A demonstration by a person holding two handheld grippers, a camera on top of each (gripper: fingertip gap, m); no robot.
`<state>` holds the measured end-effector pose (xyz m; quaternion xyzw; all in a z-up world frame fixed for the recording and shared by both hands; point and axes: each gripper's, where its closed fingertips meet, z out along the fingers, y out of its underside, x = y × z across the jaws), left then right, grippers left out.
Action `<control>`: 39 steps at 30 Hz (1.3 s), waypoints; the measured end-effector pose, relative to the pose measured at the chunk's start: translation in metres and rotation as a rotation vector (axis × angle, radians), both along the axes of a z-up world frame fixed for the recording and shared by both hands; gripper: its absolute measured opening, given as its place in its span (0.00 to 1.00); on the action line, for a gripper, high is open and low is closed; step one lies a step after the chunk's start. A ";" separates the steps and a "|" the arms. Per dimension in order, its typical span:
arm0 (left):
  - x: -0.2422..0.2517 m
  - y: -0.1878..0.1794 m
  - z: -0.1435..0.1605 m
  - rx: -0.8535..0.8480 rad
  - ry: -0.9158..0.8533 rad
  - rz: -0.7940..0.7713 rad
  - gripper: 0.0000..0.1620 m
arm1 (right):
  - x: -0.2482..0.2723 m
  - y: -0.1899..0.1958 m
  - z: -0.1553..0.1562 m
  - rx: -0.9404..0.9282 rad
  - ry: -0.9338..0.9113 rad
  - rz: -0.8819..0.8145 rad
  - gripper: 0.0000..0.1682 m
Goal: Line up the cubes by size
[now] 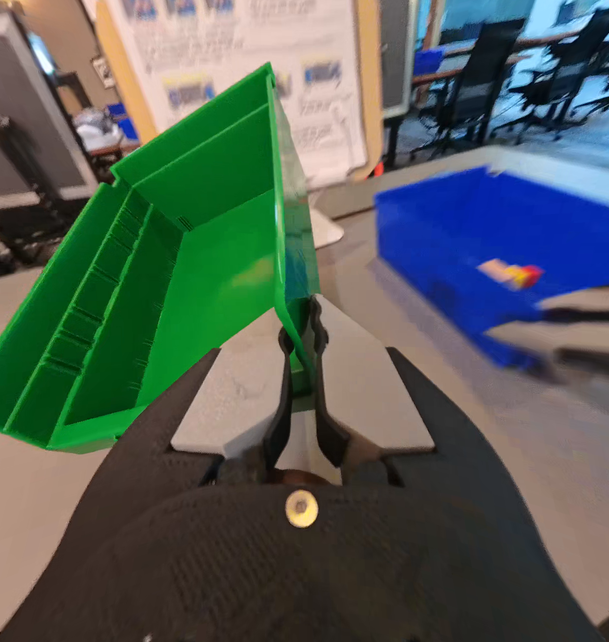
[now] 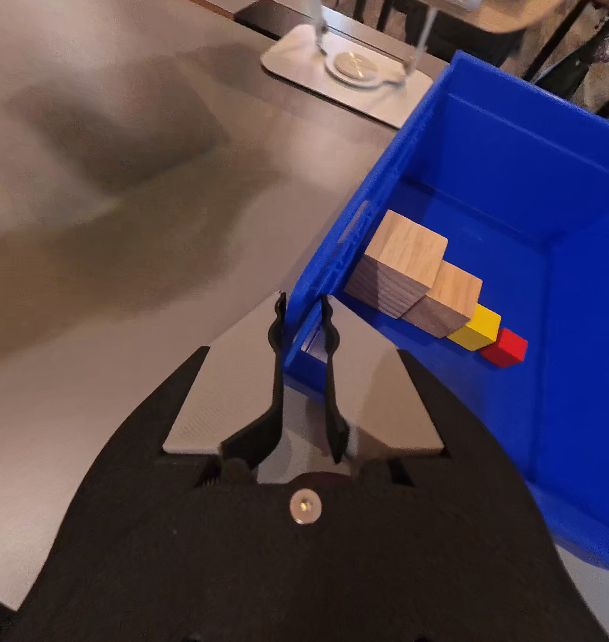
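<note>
My left gripper is shut on the side wall of an empty green bin and holds it tilted above the table. My right gripper is shut on the near wall of a blue bin. Inside the blue bin, cubes stand in a touching row along the wall: a large wooden cube, a smaller wooden cube, a yellow cube and the smallest, a red cube. The blue bin shows blurred in the left wrist view, with the cubes as a smear.
Both bins are over a grey table. A flat white stand base with a round disc sits at the table's far edge. Office chairs and a white poster board stand beyond the table.
</note>
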<state>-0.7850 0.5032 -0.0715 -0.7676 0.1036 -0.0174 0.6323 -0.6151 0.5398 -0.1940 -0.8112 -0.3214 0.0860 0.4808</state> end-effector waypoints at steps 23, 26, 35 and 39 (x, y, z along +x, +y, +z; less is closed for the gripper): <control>0.336 -0.005 -0.016 -0.149 -0.004 -0.372 0.03 | -0.276 -0.072 0.020 0.015 0.096 0.272 0.14; 0.357 -0.004 -0.065 -0.272 -0.018 -0.390 0.02 | -0.264 -0.075 0.031 0.077 0.151 0.299 0.19; 0.391 -0.065 -0.011 -0.008 0.150 -0.548 0.24 | -0.224 -0.095 0.047 0.036 0.265 0.444 0.25; 0.347 -0.129 0.075 0.124 -0.038 -0.685 0.34 | -0.162 -0.088 0.055 -0.016 0.242 0.444 0.29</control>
